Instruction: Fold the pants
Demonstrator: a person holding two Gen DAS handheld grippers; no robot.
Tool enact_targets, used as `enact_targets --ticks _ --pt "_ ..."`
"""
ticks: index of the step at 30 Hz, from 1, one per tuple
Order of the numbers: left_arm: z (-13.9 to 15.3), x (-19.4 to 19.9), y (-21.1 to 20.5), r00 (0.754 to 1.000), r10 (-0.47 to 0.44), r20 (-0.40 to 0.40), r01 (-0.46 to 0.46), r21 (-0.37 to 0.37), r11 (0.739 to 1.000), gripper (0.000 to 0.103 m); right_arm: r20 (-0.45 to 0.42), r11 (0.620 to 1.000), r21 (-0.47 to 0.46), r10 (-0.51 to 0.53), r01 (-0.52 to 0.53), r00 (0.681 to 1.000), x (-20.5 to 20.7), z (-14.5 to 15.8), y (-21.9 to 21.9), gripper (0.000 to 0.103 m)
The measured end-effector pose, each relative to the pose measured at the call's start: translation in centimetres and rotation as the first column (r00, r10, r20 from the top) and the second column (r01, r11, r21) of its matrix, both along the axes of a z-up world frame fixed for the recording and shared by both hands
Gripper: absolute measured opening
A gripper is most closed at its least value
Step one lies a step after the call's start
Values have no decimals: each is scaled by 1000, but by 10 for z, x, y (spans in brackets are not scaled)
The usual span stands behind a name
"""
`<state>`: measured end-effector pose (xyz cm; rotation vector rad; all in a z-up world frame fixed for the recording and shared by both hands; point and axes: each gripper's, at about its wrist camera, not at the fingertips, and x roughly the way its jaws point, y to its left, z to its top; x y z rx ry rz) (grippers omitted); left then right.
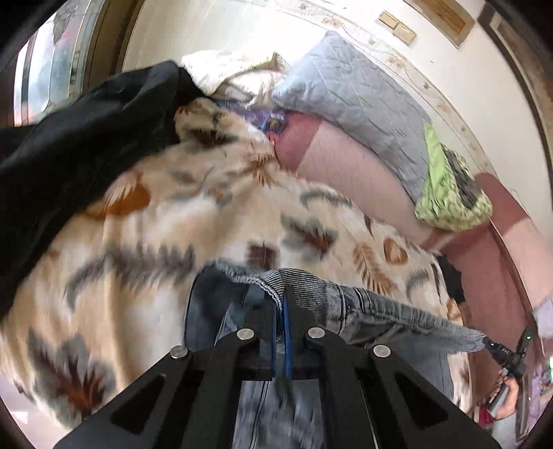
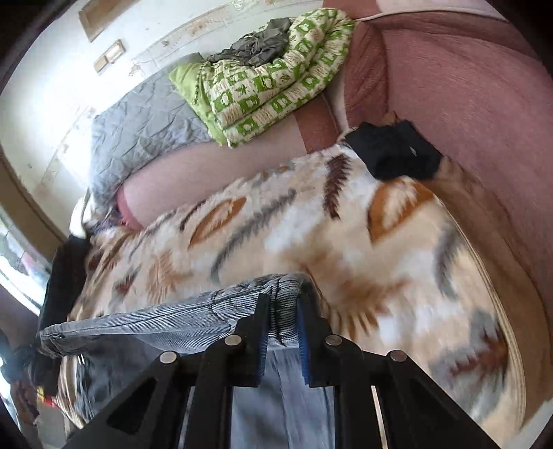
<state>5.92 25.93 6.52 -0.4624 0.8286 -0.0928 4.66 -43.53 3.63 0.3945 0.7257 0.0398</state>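
Fingers of both grippers, left [image 1: 282, 293] and right [image 2: 283, 304], clench the jeans' [image 1: 366, 304] hem.

A pink sofa [image 2: 466, 103] under a leaf-patterned blanket [image 2: 311, 224] stands against a white wall [image 1: 242, 27], daylight from a window [image 1: 52, 62].

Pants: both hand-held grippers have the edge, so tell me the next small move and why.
Probably carry the pants forward over the blanket and lay them down. The left hand-held gripper and right hand-held gripper are each shut on one end of the taut edge, the rest hanging below.
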Motion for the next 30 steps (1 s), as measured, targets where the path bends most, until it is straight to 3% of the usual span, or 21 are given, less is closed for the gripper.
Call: enact_targets --ticks 4,8,10,11,14,15,17,21,24,26,28,30 --pt "-35 -48 1 996 -49 -77 51 28 998 3 -77 999 -6 37 -37 996 -47 -50 4 16" --pt "-81 -58 1 965 -59 -254 86 96 992 9 -239 997 -5 72 -75 968 -59 -107 8 22" --pt "-84 -62 8 959 -38 -280 62 75 995 11 -231 997 50 71 -61 970 -67 -107 1 39" --pt "-81 -64 11 963 -26 -270 47 72 996 13 -222 997 54 70 -59 973 -70 -102 -1 42" --pt "-55 -70 16 978 39 -207 -4 167 986 21 -192 999 22 29 -25 981 -79 -80 -8 60" --pt "-46 -71 16 980 55 -192 -18 189 982 31 -183 1000 18 15 -12 983 -82 -74 -10 62" --pt "-32 -72 13 985 74 -159 -42 199 979 37 -169 999 26 -20 25 985 -84 -62 -15 62" --pt "-14 -66 -20 996 -10 -92 28 192 981 38 -100 986 164 24 -8 995 -80 -48 -7 62" --pt "-25 -56 -52 989 -102 -104 119 170 978 38 -75 979 195 75 -59 994 -65 -50 13 62" --pt "-44 -45 -73 982 -132 -135 157 201 967 38 -123 980 189 93 -68 988 -53 -64 19 62" --pt "-67 -38 -85 968 -116 -221 171 249 953 38 -344 980 181 137 -77 929 -38 -107 23 61" --pt "-100 -32 -82 937 -84 -339 177 255 951 42 -326 977 175 172 -119 930 -44 -110 23 59"
